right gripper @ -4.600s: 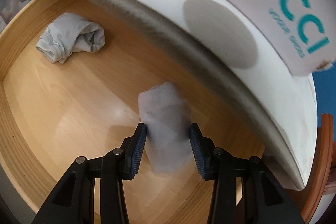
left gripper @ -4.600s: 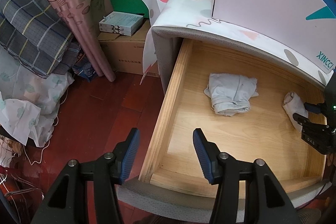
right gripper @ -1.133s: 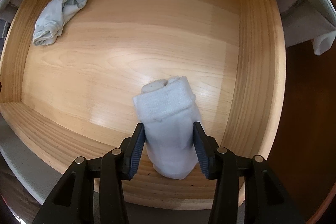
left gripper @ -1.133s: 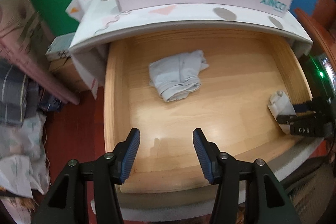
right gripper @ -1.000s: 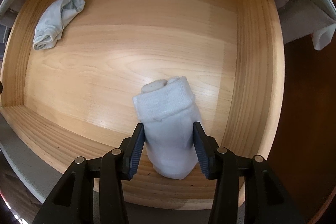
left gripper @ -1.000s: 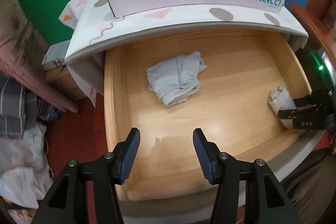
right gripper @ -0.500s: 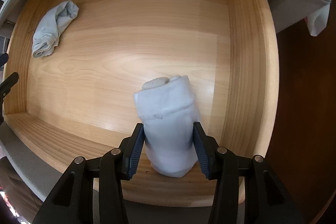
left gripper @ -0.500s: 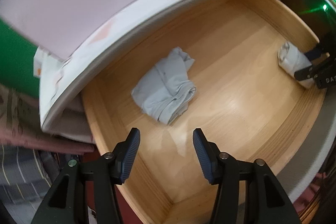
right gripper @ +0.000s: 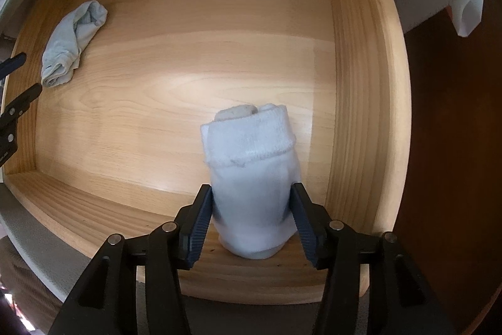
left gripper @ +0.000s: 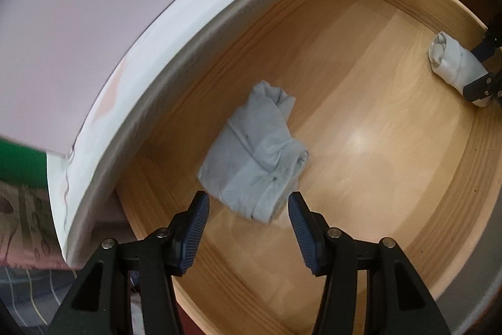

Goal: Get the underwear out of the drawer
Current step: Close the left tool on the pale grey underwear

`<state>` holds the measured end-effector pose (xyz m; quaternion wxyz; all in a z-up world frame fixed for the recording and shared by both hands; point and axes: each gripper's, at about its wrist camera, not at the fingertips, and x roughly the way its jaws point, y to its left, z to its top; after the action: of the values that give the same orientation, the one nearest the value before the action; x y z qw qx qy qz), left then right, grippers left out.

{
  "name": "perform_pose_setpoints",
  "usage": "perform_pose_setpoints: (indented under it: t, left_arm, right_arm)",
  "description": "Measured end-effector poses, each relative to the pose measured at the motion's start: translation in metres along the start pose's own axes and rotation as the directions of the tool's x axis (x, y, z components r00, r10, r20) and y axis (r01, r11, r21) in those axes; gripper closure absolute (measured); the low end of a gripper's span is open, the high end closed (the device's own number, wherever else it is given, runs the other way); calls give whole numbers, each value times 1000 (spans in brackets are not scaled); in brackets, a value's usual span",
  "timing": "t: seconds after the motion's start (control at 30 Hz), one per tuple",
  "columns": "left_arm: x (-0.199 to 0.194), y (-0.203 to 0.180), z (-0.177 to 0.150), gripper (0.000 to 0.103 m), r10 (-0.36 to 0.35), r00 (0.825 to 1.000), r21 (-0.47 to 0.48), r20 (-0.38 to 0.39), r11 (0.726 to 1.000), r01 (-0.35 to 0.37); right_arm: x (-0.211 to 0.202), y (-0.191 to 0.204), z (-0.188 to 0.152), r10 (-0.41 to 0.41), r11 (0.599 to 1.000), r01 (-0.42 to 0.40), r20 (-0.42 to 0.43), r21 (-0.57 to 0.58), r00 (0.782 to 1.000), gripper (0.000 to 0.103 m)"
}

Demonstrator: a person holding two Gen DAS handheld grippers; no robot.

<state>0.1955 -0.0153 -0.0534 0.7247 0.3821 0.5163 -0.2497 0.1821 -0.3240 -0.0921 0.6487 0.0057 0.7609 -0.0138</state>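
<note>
I look down into the open drawer (right gripper: 360, 83) through both wrist cameras. In the right wrist view the folded underwear (right gripper: 70, 44) lies on the drawer floor at the far left, near the left wall, and the rolled sock pair (right gripper: 251, 171) lies toward the right wall, at the near edge, well apart from the underwear. My right gripper (right gripper: 249, 218) has the sock pair between its jaws, which are opening. In the left wrist view the underwear (left gripper: 254, 156) lies just ahead of my left gripper (left gripper: 248, 225), and the cabinet top (left gripper: 157, 58) overhangs the drawer on the left.
</note>
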Motion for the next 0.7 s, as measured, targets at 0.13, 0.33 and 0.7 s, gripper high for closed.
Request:
perform_pose_setpoints:
  t: [0.13, 0.33, 0.7]
  left_arm:
    - [7, -3, 12, 49, -7, 1000, 36, 13, 999, 7]
    - [17, -7, 21, 49, -8, 1000, 78, 15, 997, 7]
    - [32, -9, 53, 49, -32, 999, 112, 10, 993, 30]
  right_arm:
    - [9, 9, -2, -63, 997, 62, -28, -39, 998, 53]
    - [9, 11, -5, -57, 998, 56, -27, -17, 998, 53]
    - [5, 15, -8, -44, 999, 44, -24, 0, 999, 52]
